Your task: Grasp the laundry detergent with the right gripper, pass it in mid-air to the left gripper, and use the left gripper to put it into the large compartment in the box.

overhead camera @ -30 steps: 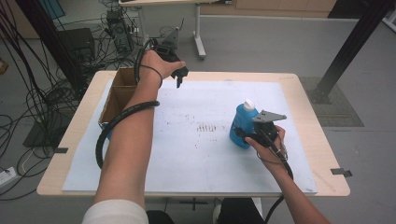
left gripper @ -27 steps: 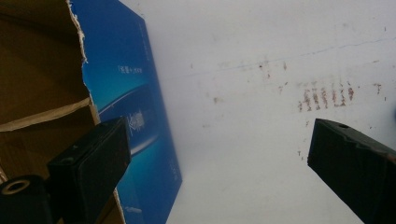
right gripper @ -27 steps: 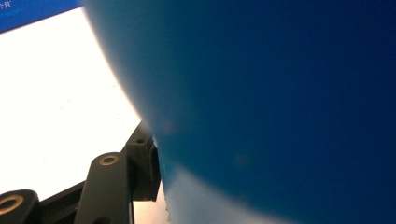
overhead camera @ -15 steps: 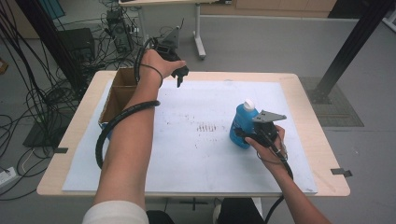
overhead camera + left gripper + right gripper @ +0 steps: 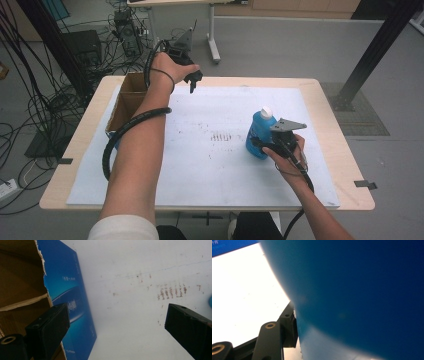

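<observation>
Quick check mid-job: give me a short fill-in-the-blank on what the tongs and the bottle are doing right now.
1. The right tongs are shut on the blue plastic bottle with the ____ cap.
2. The bottle stands ____ on the white sheet.
3. The left tongs, near the brown cardboard box, have jaws that are ____.

Missing words: white; upright; open

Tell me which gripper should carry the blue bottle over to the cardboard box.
Right. The right gripper is already shut on the blue bottle, which stands upright on the white mat. The left gripper hangs open and empty by the cardboard box, far from the bottle.
</observation>
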`<act>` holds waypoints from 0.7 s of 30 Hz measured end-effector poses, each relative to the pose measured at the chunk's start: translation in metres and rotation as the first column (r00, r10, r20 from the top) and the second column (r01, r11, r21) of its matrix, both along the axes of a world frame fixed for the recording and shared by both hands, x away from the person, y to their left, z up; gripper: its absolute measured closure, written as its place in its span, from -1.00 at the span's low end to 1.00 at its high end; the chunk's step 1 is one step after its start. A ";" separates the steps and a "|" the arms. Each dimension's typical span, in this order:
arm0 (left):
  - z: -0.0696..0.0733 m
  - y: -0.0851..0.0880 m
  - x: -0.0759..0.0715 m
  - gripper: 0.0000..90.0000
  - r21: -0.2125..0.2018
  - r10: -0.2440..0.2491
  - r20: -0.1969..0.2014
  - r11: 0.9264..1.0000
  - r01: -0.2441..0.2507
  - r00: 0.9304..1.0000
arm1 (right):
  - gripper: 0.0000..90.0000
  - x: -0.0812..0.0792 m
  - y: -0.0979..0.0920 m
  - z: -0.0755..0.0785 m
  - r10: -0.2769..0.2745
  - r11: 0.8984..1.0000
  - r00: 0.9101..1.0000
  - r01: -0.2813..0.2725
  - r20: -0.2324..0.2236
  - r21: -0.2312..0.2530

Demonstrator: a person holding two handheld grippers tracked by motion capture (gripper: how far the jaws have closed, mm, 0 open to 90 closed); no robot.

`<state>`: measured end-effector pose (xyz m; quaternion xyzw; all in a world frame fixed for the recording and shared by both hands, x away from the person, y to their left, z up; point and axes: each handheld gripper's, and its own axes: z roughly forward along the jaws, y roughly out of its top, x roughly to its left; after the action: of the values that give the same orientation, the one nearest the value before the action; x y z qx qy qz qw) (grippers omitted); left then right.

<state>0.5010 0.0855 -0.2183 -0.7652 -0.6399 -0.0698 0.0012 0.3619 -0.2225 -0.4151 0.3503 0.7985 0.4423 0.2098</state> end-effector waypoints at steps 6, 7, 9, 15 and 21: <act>-0.001 -0.002 0.000 -0.86 0.000 -0.001 0.000 1.000 0.001 1.000 | -0.08 0.000 0.000 0.000 0.001 1.000 1.000 -0.001 0.002 0.003; -0.001 -0.002 0.000 -0.86 0.000 -0.001 0.000 1.000 0.001 1.000 | -0.08 0.000 -0.001 0.000 0.003 1.000 1.000 -0.003 0.002 0.002; -0.001 -0.002 0.000 -0.86 0.001 -0.004 -0.001 1.000 0.004 1.000 | -0.08 0.000 0.000 0.000 0.001 1.000 1.000 -0.001 0.002 0.003; -0.001 0.000 -0.001 -0.86 0.001 -0.005 -0.002 1.000 0.005 1.000 | -0.09 0.000 0.000 -0.001 -0.003 1.000 1.000 0.003 0.005 0.005; 0.000 0.001 -0.001 -0.86 -0.001 -0.003 0.000 1.000 0.003 1.000 | -0.09 0.000 0.000 -0.001 -0.001 1.000 1.000 0.001 0.009 0.001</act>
<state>0.5000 0.0864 -0.2179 -0.7661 -0.6390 -0.0695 0.0009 0.3615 -0.2222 -0.4159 0.3488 0.7972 0.4441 0.2135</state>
